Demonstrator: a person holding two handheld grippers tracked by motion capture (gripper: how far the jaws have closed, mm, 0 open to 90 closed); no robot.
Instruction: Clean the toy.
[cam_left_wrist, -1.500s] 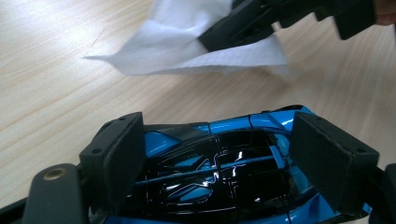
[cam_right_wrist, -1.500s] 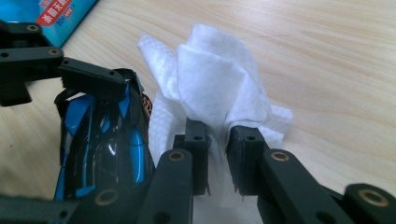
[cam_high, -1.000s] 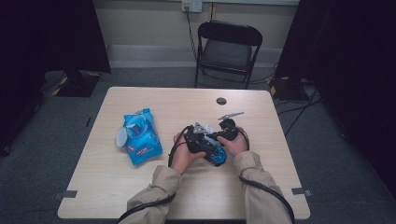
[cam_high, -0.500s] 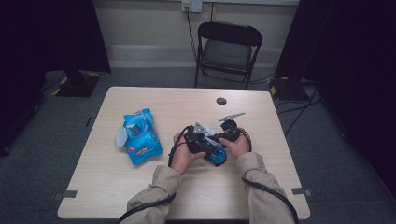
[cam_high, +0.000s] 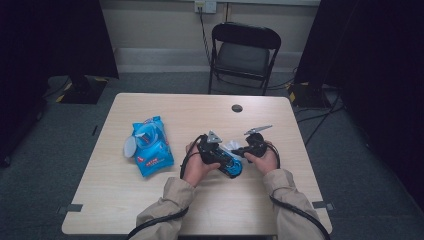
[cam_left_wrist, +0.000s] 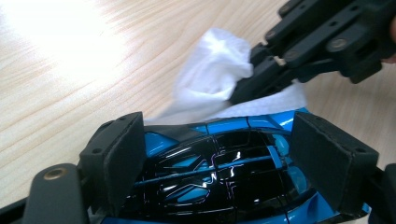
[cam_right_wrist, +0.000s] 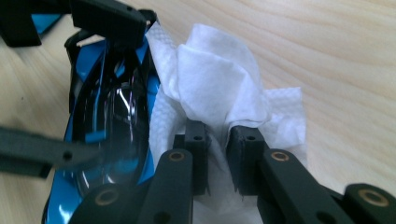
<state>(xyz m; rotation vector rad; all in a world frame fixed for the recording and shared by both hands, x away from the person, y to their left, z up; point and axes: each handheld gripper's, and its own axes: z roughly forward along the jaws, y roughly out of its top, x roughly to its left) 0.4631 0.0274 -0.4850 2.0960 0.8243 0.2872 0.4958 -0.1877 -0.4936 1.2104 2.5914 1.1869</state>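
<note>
Your left gripper (cam_left_wrist: 219, 154) clamps the blue goggles (cam_left_wrist: 224, 172). Your right gripper (cam_right_wrist: 218, 158) pinches a white wipe (cam_right_wrist: 219, 88) against them, over the table (cam_high: 165, 107).

Light wood-grain tabletop (cam_high: 150, 200), rounded corners, bright glare patch on its surface in left gripper view. Grey carpet floor (cam_high: 60, 150) all around. Black folding chair (cam_high: 243, 52) behind tabletop, facing it. Pale wall (cam_high: 160, 25) at back with light baseboard; wall outlet (cam_high: 206, 6) above chair, cable hanging down. Dark curtains (cam_high: 55, 35) left and right. Room dim.
</note>
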